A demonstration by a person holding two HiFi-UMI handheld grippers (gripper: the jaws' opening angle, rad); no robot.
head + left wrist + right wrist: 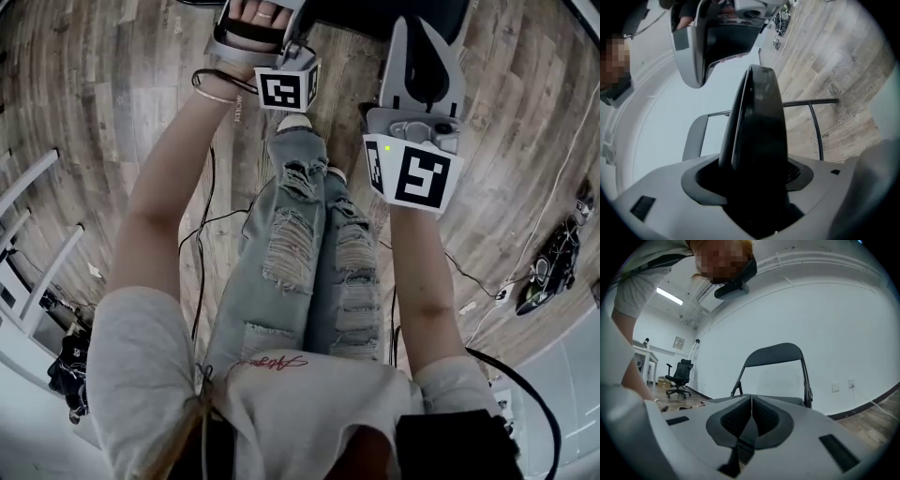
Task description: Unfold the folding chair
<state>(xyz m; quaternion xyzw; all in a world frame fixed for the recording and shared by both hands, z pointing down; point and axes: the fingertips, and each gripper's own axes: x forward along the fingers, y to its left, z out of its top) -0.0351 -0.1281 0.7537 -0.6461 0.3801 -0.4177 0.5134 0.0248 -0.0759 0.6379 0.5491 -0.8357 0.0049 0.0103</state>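
We are straddling the seat edge (757, 122) of the folding chair (805, 380) with the wide-spread jaws of the left gripper (754, 187), while the closed, empty right gripper (751, 413) is facing its backrest (774, 355) ahead.

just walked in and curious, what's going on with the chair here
A person holds a gripper in each hand at a black folding chair. The left gripper has its jaws wide around a dark panel edge, probably the seat. The right gripper is shut and empty, facing the chair, which looks opened out.
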